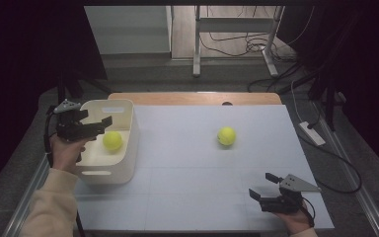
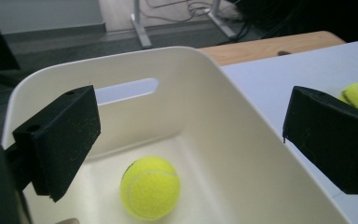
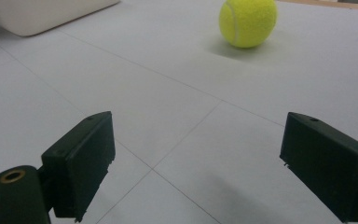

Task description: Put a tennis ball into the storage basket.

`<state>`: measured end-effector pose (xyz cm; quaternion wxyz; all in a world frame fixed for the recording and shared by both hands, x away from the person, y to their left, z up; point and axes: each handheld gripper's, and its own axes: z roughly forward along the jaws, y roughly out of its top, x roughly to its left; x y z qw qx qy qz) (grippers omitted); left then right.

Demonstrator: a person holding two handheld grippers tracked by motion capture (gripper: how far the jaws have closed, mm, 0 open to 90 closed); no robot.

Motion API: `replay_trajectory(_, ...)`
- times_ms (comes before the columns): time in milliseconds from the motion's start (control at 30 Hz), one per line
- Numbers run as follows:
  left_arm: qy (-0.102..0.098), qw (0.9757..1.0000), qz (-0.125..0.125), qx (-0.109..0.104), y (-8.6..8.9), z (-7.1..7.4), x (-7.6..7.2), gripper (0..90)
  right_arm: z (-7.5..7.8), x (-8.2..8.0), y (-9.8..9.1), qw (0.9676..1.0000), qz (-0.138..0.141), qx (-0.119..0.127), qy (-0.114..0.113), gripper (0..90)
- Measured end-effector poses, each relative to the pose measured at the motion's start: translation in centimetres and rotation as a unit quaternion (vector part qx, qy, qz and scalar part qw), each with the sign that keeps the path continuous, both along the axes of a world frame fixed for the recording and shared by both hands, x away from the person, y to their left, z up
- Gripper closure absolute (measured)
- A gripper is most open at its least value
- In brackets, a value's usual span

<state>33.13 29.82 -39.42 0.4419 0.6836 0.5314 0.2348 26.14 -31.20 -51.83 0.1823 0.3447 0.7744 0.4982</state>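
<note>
Resting in white bin [image 1: 128, 129], tennis ball [image 1: 112, 140], left hand-held gripper [image 1: 97, 128] released above

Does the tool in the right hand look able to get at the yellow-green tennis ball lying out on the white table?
Probably yes. The right tool stands open, and bare white table lies between it and the yellow-green tennis ball, with nothing in the way.

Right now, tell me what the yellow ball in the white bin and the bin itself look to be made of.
Yellow ball in the bin: a fuzzy, matte, felt-like cover with a pale curved seam, so probably a tennis ball with felt over rubber. White rectangular bin: smooth, slightly glossy walls, rounded corners and a moulded handle slot, so most likely moulded plastic.
</note>
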Motion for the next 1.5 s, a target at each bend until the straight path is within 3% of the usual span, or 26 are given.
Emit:
replay_trajectory(500, -0.043, 0.997, -0.064, -0.011, -2.7, 0.5, -2.3, 5.6, 0.0, 0.0, 0.0, 1.0, -0.001, 0.0, 0.0, 10.0)
replay_trajectory(633, -0.05, 0.9955, -0.079, -0.013, -3.5, 0.4, -2.8, 5.9, 0.0, 0.0, 0.0, 1.0, 0.0, 0.0, 0.0, 10.0)
replay_trajectory(800, -0.063, 0.9916, -0.113, -0.006, -5.2, 0.3, -3.4, 6.3, 0.0, 0.0, 0.0, 1.0, -0.001, 0.001, 0.0, 10.0)
replay_trajectory(1000, -0.07, 0.9872, -0.143, -0.004, -6.9, 0.5, -3.7, 6.7, 0.0, 0.2, 0.3, 1.0, 0.001, 0.004, 0.0, 10.0)
replay_trajectory(1500, -0.07, 0.9827, -0.172, -0.01, -9.3, 0.1, -3.0, 7.3, -0.1, 0.7, 0.7, 1.0, -0.002, 0.006, 0.003, 10.0)
